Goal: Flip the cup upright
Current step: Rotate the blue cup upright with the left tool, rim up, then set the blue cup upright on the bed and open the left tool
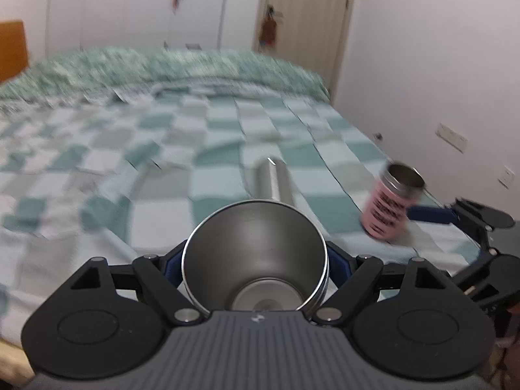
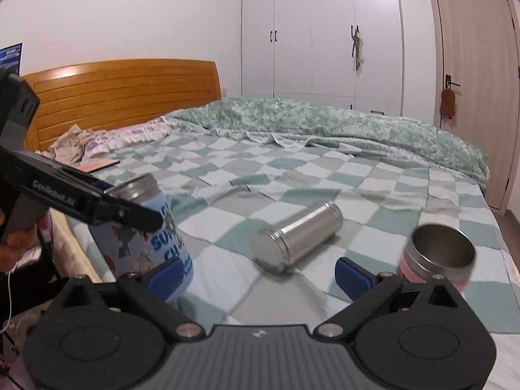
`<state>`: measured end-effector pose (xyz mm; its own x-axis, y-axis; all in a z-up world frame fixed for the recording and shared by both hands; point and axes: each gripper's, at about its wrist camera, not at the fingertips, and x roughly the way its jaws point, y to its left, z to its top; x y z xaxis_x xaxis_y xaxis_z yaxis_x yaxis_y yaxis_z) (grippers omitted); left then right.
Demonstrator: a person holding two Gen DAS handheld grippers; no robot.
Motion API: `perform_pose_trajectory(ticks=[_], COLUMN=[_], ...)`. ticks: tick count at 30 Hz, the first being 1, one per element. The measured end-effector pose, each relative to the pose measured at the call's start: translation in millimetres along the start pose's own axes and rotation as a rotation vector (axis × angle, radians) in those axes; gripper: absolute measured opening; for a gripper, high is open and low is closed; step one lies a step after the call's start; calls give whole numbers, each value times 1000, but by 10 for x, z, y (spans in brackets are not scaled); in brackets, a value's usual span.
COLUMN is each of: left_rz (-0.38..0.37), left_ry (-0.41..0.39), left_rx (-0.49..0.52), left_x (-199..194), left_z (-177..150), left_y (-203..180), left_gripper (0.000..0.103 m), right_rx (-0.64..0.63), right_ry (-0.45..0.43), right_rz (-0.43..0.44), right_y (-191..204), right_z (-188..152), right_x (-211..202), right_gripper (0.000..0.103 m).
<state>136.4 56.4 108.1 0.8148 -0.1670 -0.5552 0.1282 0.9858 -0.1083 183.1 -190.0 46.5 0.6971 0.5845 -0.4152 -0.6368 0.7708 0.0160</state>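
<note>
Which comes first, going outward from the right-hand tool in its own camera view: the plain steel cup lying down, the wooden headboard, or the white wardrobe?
1. Plain steel cup, lying on its side on the checked bedspread, just ahead of the right tool.
2. Wooden headboard, far left.
3. White wardrobe, back wall.

Left claw (image 1: 255, 260) clamped shut around something; right claw (image 2: 260, 271) spread wide, empty.

Both cams sit low, close over the bed (image 2: 325, 169), facing the wardrobe (image 2: 325, 32); both catch the lying steel cup (image 2: 295, 237).
</note>
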Motion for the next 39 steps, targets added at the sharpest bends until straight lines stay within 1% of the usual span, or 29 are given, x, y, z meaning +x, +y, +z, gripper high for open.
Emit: perform_pose_trajectory(ticks=[4,7,10,12,14,17,18,19,21,25,26,27,28,30,34,37,39], left_rz=[93,155,199,203,208,209,207,200,192,180,178,173,162,158,185,177,183], left_ry=[-78,-102,-107,-104,-84,-31,-37,-64,-64,-65,-65,-62,-65,-79,-118,-173,-230], left_rx=[13,24,37,42,46,44,41,47,34,61,65,63,62,55,21,19,41], left_x=[-44,33,195,299,436,631,668,657,664,676,680,686,682,647,466,228,33], left_z=[110,170,194,168,119,-14,-61,-83,-80,-81,-77,-71,-69,-64,-42,-20,-40], left_y=[302,522,676,752,809,890,920,933,964,964,963,956,960,972,979,904,783], left_gripper=[85,85,85,85,85,85,85,85,85,85,89,99,103,103,103,103,103], right_rx=[8,18,21,13,6,1,0,2,5,10,12,12,12,7,8,19,24], right_ry=[-13,-15,-10,-7,-6,-5,-6,-6,-7,-2,-1,0,2,2,-10,-31,-49], right_rz=[-4,-5,-11,-24,-40,-63,-72,-82,-93,-106,-106,-107,-108,-111,-119,-122,-130], right_y=[167,299,402,468,518,545,552,552,550,534,536,539,546,560,607,618,624], right_z=[95,125,130,120,107,92,89,86,79,72,70,71,72,78,76,79,70], right_x=[179,336,511,628,726,861,916,957,1032,1148,1170,1188,1199,1214,1101,942,815], right_gripper=[99,99,99,99,99,100,100,100,100,100,100,100,100,100,100,100,100])
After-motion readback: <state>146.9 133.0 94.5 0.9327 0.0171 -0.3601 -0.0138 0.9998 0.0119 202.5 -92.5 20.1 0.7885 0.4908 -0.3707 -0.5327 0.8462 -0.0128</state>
